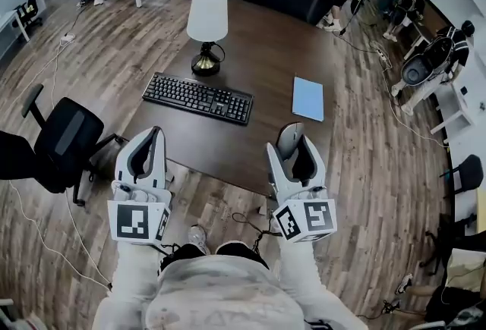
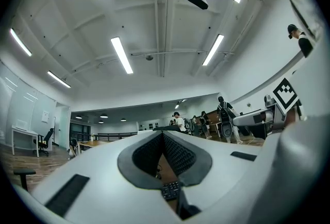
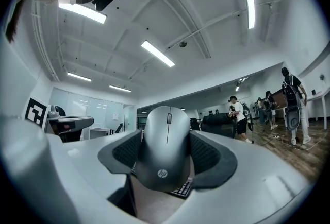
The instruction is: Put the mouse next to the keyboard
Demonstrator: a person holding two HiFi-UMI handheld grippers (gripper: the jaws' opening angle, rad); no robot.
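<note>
A black keyboard [image 1: 197, 97] lies on the dark brown table [image 1: 266, 48], left of centre. My right gripper [image 1: 293, 133] is over the table's near edge, shut on a grey mouse [image 1: 288, 137] whose nose points away from me. In the right gripper view the mouse [image 3: 166, 148] fills the gap between the black pads [image 3: 209, 153], and a strip of keyboard [image 3: 181, 188] shows beneath it. My left gripper [image 1: 151, 134] hovers at the near left edge of the table. Its pads [image 2: 178, 156] meet at the tip with nothing held, and keyboard keys [image 2: 170, 189] are visible below them.
A white-shaded lamp [image 1: 206, 29] stands behind the keyboard. A blue notebook [image 1: 307, 99] lies to the keyboard's right. A black office chair [image 1: 64, 139] is at the table's left side. Cables run over the wood floor [image 1: 250, 222] near my feet. Several people stand at the far right.
</note>
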